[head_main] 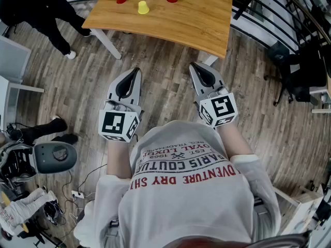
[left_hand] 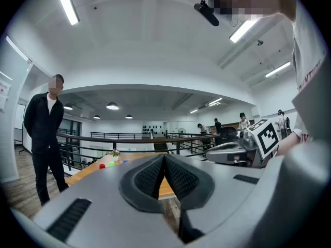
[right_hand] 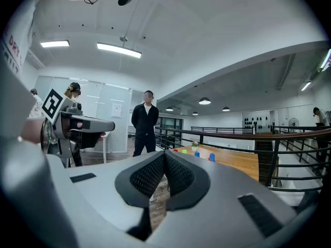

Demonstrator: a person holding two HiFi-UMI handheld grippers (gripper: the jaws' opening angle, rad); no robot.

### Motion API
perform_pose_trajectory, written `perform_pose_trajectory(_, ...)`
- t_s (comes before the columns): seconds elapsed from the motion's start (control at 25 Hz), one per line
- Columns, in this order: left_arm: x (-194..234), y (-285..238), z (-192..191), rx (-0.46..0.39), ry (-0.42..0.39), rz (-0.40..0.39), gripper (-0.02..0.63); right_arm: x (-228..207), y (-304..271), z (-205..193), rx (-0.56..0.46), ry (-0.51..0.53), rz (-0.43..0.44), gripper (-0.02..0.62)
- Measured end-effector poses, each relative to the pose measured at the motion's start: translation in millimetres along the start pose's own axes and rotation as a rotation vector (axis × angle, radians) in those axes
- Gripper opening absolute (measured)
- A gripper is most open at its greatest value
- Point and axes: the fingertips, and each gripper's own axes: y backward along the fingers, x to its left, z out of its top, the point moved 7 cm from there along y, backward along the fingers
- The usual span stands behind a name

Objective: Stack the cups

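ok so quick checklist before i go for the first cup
1. Yellow cup stands free, nearest the table edge: ok.
2. Left gripper empty: ok, jaws together on nothing.
3. Right gripper empty: ok, jaws together on nothing.
4. Jaws open for a grab: not ok, both shut.
5. Grippers over the table: not ok, both over the floor, short of its edge.
6. Which way up the yellow cup stands: cannot tell.
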Motion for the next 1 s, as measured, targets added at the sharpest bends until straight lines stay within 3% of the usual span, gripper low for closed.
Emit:
perform_pose_trajectory(0.6,-15,-20,6,0.017,-0.003,0.003,0.015,-18,7,1,-0.032,-0.016,0.025,0.031)
perform_pose_trajectory(0.64,-15,-23,7,0.024,-0.003,0.002,0.015,-21,6,3,-0.038,-0.009,0.02,0.041)
perform_pose_trajectory(0.72,-15,-24,4,0.036,0.001,0.004,0.015,-25,3,2,-0.036,-0.005,0.021,0.206)
perform_pose_trajectory(0.76,-15,-22,1,0.041,0.004,0.008,0.015,-26,2,-1,-0.033,-0.011,0.025,0.245)
perform_pose_trajectory(1.0,8,-27,-9,0.068,0.021,0.038,0.015,-31,-21,-10,0.002,-0.037,0.041,0.245)
